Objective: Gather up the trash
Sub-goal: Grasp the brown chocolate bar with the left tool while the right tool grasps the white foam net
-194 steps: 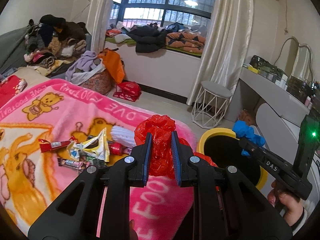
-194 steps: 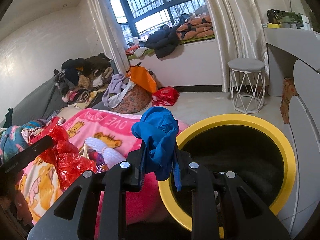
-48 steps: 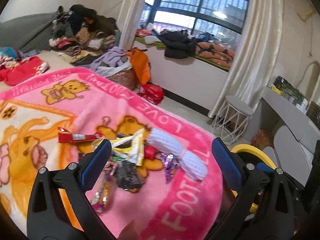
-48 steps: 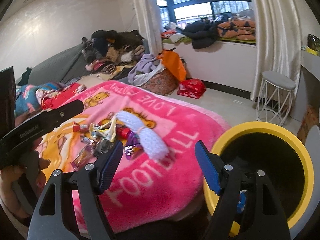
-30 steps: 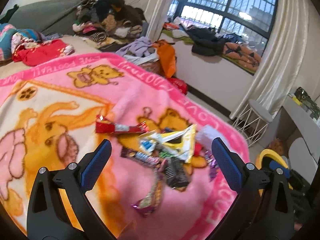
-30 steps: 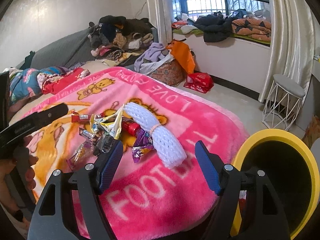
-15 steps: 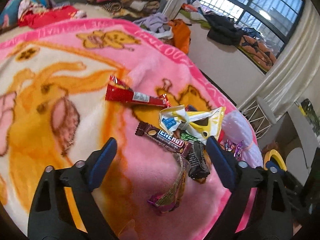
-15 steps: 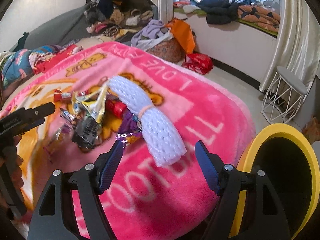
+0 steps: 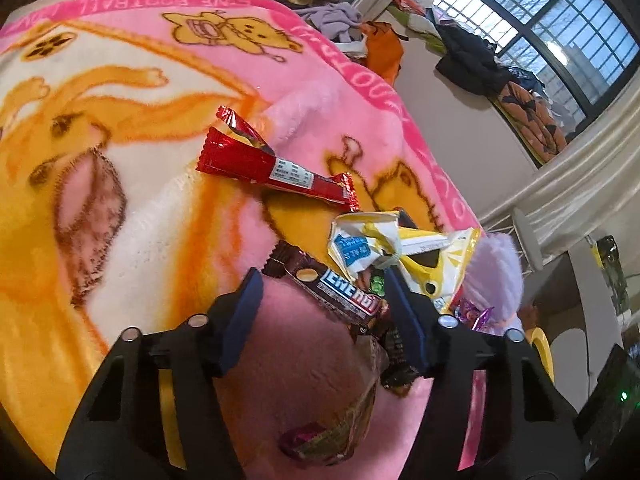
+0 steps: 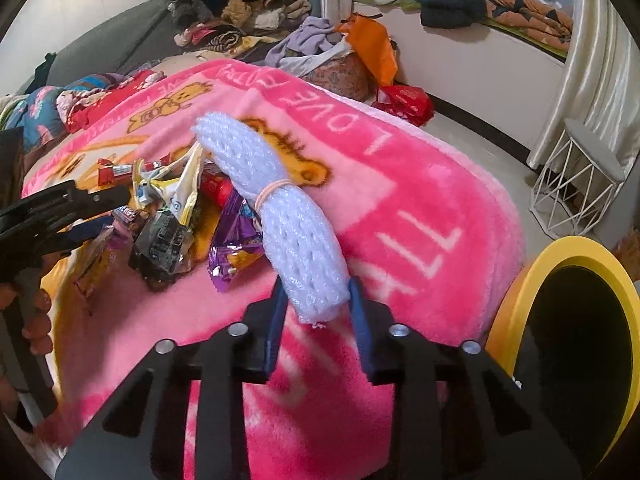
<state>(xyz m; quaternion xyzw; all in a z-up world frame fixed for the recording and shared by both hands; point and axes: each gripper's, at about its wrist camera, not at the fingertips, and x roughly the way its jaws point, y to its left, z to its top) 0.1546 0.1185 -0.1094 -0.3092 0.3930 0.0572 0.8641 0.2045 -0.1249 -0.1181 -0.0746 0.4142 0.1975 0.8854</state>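
Note:
A pile of snack wrappers lies on the pink blanket (image 9: 132, 208). My left gripper (image 9: 324, 296) is open, its fingers on either side of a brown chocolate bar wrapper (image 9: 340, 294). A red wrapper (image 9: 272, 170) and a yellow-white wrapper (image 9: 404, 246) lie just beyond. My right gripper (image 10: 318, 304) has narrowed around the near end of a white foam net roll (image 10: 276, 208), pads beside it; I cannot tell if they press it. The wrapper pile (image 10: 168, 216) lies left of the roll. The left gripper also shows in the right wrist view (image 10: 92, 208).
A yellow-rimmed black trash bin (image 10: 572, 320) stands at the bed's right edge; its rim also shows in the left wrist view (image 9: 544, 350). A white wire stool (image 10: 580, 184), clothes piles (image 10: 248, 4), a red bag (image 10: 408, 102) and a window ledge lie beyond.
Both grippers dropped their red and blue bags earlier, then moved back over the bed. Both have lowered and narrowed: the left around the chocolate wrapper, the right around the foam roll's end.

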